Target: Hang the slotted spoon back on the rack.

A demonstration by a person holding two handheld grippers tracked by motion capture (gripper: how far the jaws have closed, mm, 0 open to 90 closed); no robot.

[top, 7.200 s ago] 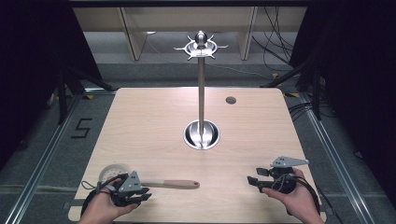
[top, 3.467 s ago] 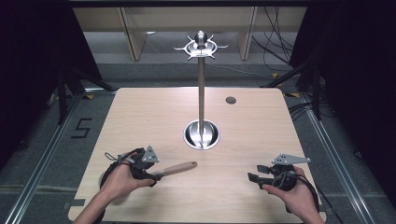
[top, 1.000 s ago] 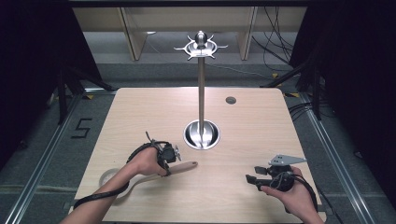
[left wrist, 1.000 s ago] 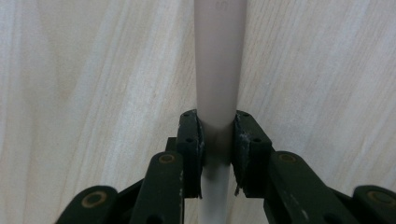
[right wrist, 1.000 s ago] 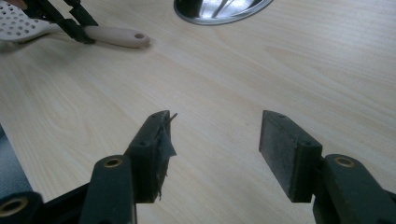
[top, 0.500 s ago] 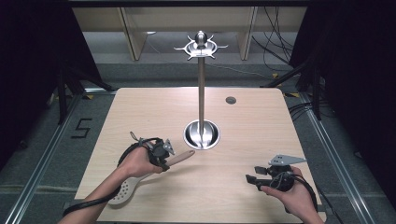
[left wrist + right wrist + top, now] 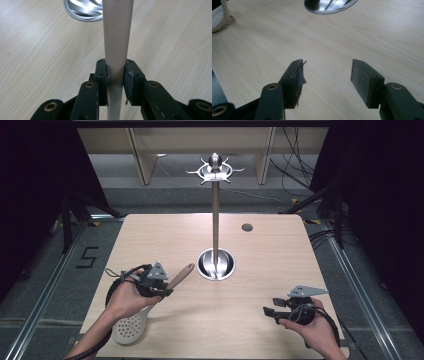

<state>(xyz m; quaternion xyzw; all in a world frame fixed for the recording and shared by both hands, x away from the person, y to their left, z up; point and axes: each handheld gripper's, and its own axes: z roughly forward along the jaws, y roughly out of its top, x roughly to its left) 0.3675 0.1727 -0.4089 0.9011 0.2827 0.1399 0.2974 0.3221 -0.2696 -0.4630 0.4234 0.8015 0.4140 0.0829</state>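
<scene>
A: Two grippers logged. Your left gripper (image 7: 161, 287) has its jaws clamped on the pale, round wooden handle of the cream slotted skimmer spoon (image 7: 150, 312), well up the shaft. The perforated head rests near the table's front-left edge, handle end angled up toward the tall polished steel utensil stand with a round base and hooked crown (image 7: 215, 227). In the left gripper view the handle (image 7: 117, 45) runs straight up between the pads.

B: And my right?

A: Your right gripper (image 7: 274, 312) sits low over the light wood table (image 7: 280, 255) at the front right, jaws spread wide, nothing between them. It is well apart from the spoon.

B: Risks from here?

A: Judgement only. The pads pinch a smooth round shaft, so the spoon may roll or pivot in the grip once the head leaves the table; its weight hangs behind your hand. If it swings, the handle end misaligns with the hooks at the top of the stand. I cannot tell from these views whether the handle has a hanging hole.

B: Anything else?

A: Reaching for the crown, the handle could knock the thin pole and rock the stand. Lift slowly, keep the head trailing low.
</scene>
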